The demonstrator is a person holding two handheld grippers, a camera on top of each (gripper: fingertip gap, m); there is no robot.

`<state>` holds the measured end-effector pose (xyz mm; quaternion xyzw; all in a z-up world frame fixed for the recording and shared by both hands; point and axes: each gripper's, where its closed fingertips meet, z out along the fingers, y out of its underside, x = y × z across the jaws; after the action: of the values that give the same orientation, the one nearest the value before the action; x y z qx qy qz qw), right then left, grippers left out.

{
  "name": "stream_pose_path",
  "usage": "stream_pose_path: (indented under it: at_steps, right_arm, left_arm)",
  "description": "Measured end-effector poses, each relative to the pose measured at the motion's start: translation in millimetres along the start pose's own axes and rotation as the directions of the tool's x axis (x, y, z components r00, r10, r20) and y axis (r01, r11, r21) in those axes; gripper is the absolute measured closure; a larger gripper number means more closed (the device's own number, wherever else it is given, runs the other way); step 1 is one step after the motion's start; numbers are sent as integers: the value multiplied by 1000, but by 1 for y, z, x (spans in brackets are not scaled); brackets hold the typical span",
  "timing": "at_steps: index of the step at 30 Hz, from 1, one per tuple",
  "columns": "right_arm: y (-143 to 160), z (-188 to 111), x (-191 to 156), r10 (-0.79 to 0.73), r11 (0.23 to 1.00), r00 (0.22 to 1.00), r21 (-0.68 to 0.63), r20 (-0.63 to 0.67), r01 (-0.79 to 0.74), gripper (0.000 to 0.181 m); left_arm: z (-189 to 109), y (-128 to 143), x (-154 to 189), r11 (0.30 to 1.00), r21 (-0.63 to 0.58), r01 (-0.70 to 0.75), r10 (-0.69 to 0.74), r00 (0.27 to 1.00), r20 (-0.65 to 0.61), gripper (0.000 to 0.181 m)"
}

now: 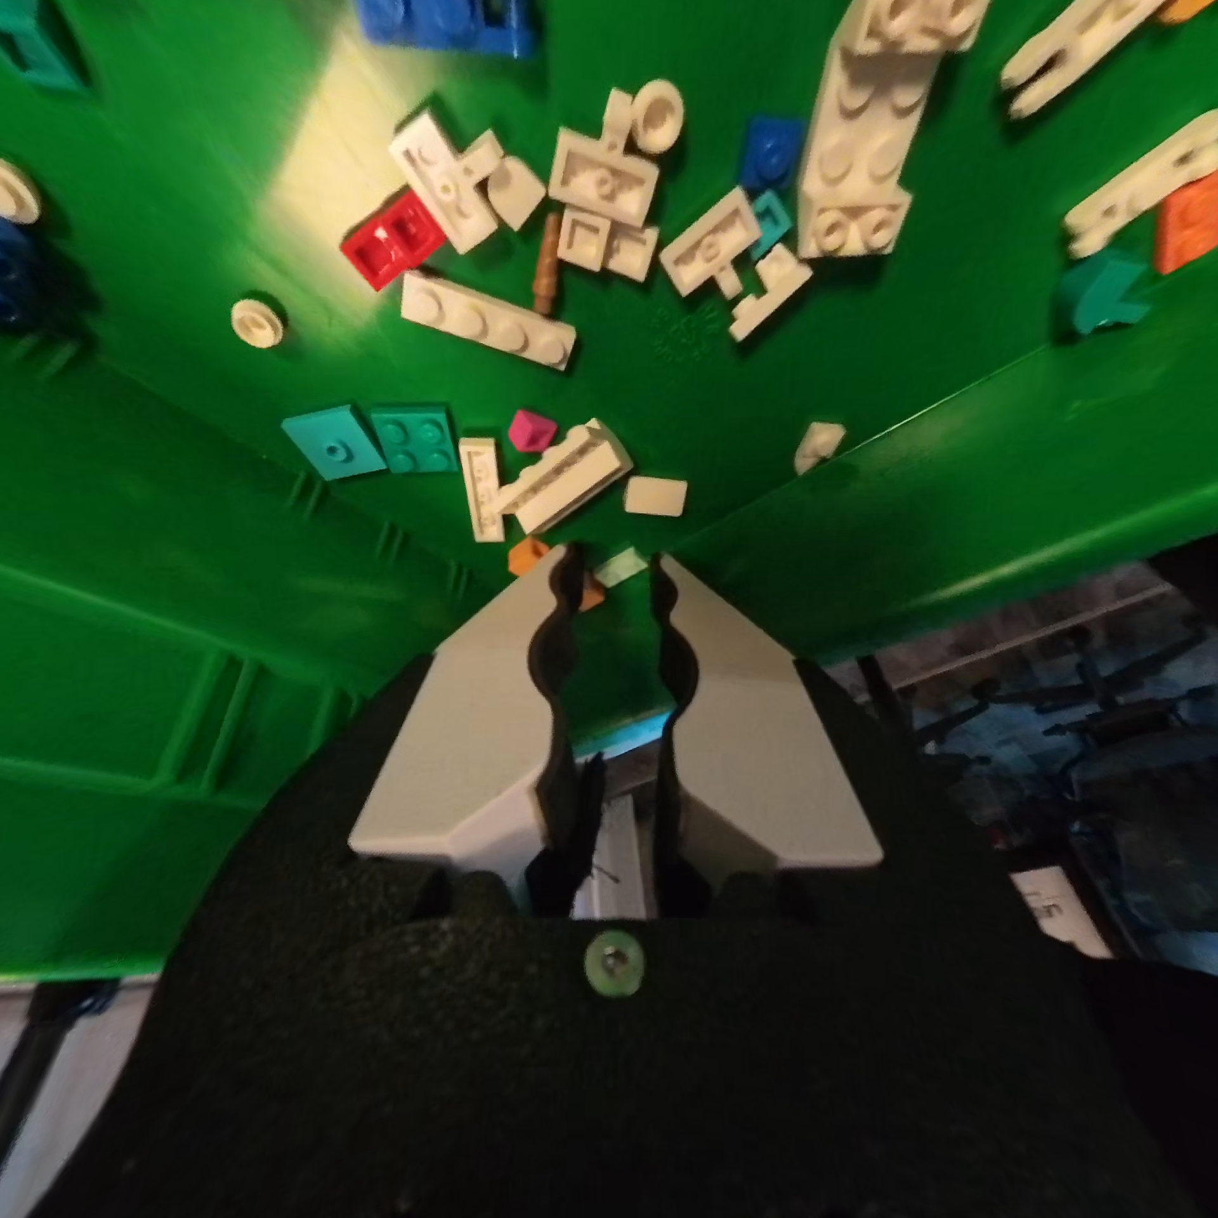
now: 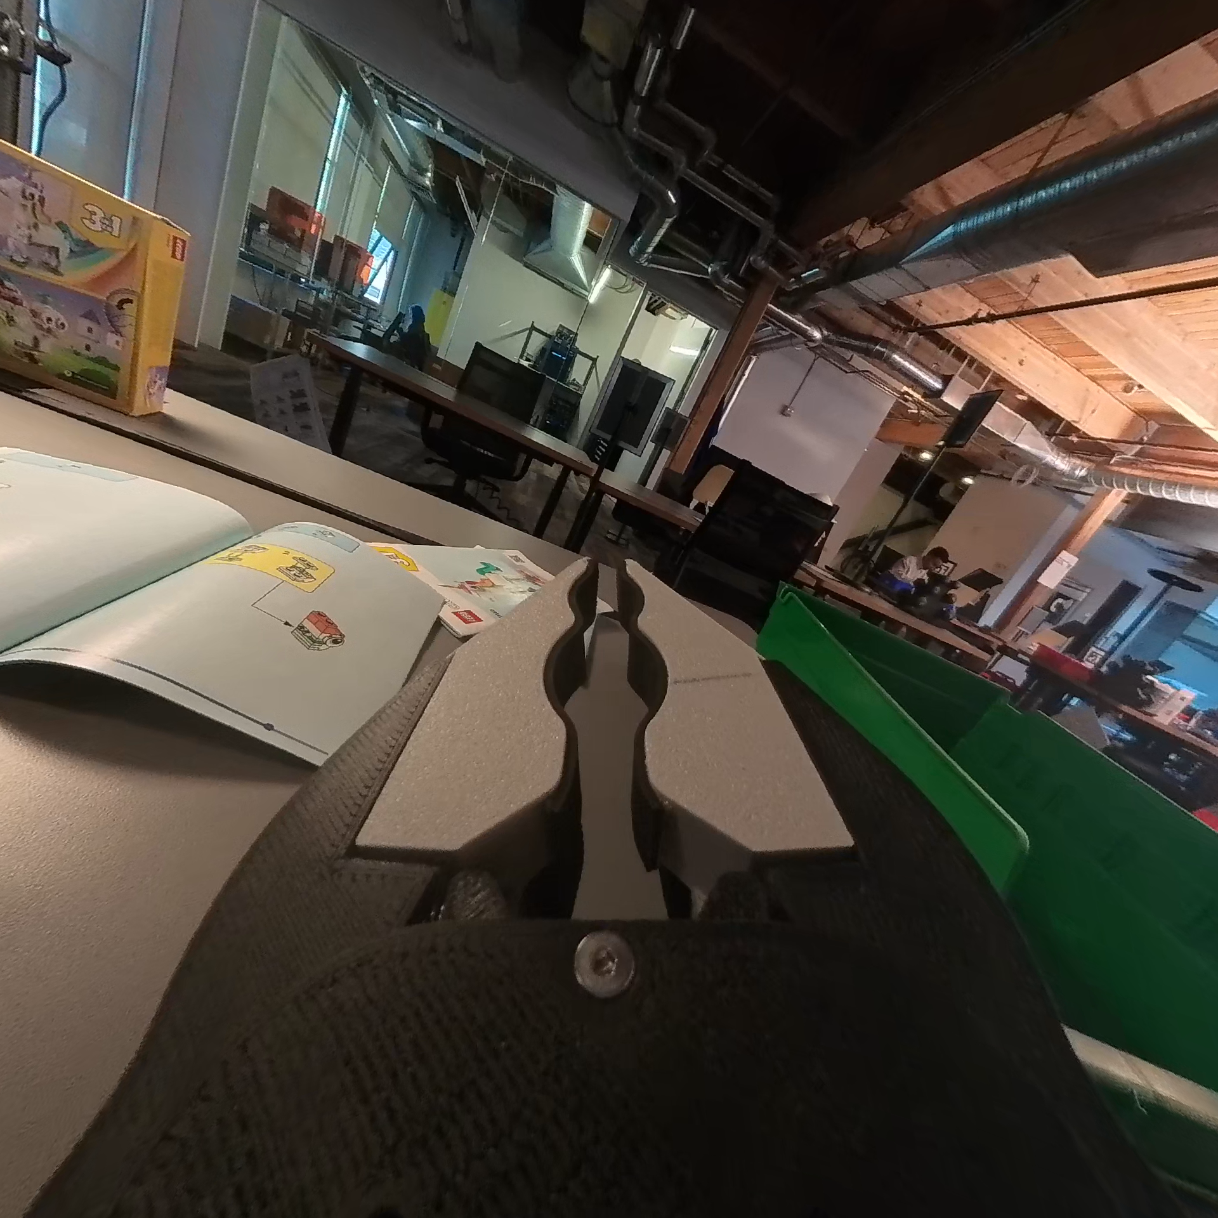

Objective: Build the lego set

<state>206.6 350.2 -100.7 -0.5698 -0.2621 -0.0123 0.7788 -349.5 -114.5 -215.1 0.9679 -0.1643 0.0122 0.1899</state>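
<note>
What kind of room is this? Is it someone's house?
Probably not a house. It looks like a big shared workshop or office: bare pipes under a wooden ceiling, and rows of long tables with chairs.

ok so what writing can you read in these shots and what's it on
I won't quote writing; these bear it.
Yellow cardboard box: print on front and side.
Open pale blue booklet: small print.
Small white leaflet: red logo patch.
Green plastic bin: moulded mark, too blurred.
</note>
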Motion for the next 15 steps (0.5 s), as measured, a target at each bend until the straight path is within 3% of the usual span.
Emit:
stream_pose_path:
  at_steps: [7, 12, 15]
  right_arm:
    - [0, 0, 0, 3, 1000, 1000, 2, 1, -3, 178]
    - [0, 0, 0, 3, 1000, 1000, 3, 4, -3, 178]
    - [0, 0, 0, 4, 1000, 1000, 3, 4, -4, 178]
  left_arm:
    - [3, 2, -7, 996, -46, -76, 79, 994, 73, 162]
    - [-10, -22, -23, 987, 134, -83, 60, 984, 167, 159]
    - [-16, -26, -25, 977, 182, -114, 80, 980, 183, 163]
